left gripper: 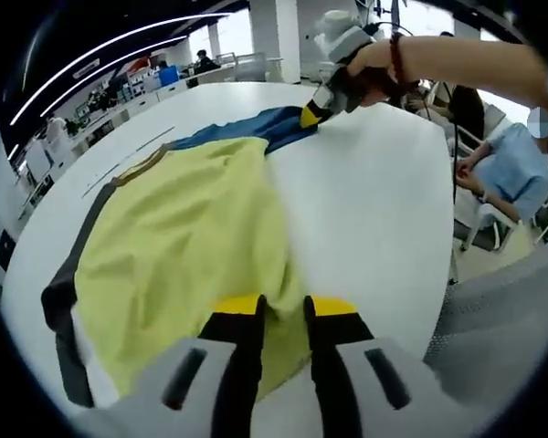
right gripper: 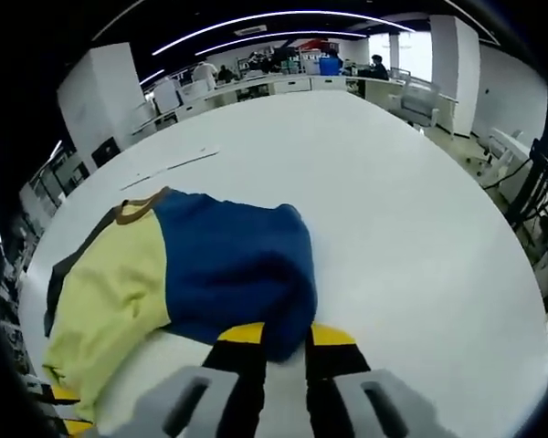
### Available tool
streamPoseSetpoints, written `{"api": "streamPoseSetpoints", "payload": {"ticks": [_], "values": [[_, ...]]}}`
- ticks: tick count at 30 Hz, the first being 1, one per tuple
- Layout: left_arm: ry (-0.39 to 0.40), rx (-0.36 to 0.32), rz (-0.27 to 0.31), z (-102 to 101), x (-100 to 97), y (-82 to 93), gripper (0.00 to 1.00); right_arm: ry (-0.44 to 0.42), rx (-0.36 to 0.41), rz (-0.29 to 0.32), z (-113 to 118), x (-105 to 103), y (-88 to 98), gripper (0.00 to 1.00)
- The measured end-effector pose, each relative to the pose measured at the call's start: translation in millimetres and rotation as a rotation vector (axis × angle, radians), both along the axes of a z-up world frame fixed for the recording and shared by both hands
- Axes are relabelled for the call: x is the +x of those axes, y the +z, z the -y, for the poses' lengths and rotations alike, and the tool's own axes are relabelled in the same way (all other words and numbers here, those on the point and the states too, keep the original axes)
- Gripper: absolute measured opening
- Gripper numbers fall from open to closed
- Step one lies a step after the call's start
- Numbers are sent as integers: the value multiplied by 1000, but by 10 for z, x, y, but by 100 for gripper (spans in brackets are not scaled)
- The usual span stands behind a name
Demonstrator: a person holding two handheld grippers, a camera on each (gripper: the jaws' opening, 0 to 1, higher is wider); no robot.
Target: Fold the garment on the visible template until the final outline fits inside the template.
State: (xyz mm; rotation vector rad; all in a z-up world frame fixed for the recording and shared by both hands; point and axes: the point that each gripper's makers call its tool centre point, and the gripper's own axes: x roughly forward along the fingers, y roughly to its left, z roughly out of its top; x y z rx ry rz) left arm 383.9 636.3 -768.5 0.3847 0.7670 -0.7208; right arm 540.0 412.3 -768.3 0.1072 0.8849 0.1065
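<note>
Garment (left gripper: pixel 183 237) on white table (left gripper: pixel 374 210), left tool (left gripper: pixel 283 315) pinching yellow edge, right tool (right gripper: pixel 286 342) pinching blue edge.

Right claw (right gripper: pixel 284 342) pinches the garment's (right gripper: pixel 210 265) blue edge on the white table (right gripper: pixel 411 210).

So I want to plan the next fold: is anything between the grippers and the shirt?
Nothing visible. The left gripper is shut on the shirt's yellow edge, and the right gripper is shut on its blue part. The white table around it looks bare.
</note>
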Motion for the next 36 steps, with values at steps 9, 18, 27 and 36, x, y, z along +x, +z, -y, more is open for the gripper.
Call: {"api": "streamPoseSetpoints", "payload": {"ticks": [9,18,27,36], "values": [[45,-55,-22,-32,29,67,1,17,-25,11,7,39,40,0],[121,-252,-79,-130,168,452,0,92,-7,132,-252,324,518,0],[202,-323,-38,-508,447,736,0,195,1,175,-678,597,841,0],[317,-352,14,-986,677,775,0,266,11,209,-1070,840,1042,0]]}}
